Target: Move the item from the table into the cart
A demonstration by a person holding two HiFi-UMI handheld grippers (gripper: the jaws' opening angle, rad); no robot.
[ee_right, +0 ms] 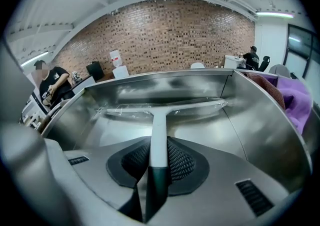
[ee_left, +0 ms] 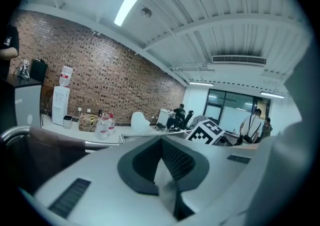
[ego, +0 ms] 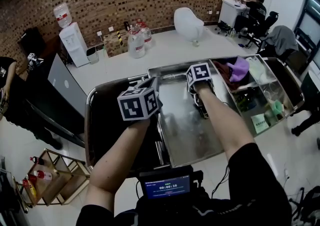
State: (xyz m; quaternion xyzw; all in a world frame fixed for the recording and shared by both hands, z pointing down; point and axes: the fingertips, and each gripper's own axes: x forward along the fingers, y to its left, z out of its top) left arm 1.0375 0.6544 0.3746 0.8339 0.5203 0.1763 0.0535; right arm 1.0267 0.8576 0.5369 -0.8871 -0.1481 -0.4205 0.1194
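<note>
At the far left our left gripper (ego: 150, 90) hangs beside the dark rail of the cart (ego: 90, 120). In its own view (ee_left: 164, 157) its fingers are clenched together with nothing between them, and it points out across the room rather than at any work.

In the middle lies the cart's steel tray (ego: 185, 135), its bare floor shining. Our right gripper (ego: 202, 105) is tipped down into it, and the right gripper view (ee_right: 157, 155) shows its fingers grasping the squeegee (ee_right: 159, 125) by the lower handle, about where the white shaft meets the dark grip. The squeegee is thus already inside the cart, its wide blade close to the tray's far wall (ee_right: 175, 87). Whether the blade touches the steel we cannot tell.

We judge the squeegee light and stiff, and easy to carry by its narrow handle. The long crossbar gives it leverage to swing in the grip, and the clear film wrapped round the blade looks slippery, so the handle is the right place to hold it. It should be laid down flat before we let go, or it may clatter and slide on the smooth metal.

To the right, a side compartment holds a purple cloth (ego: 239, 67).
</note>
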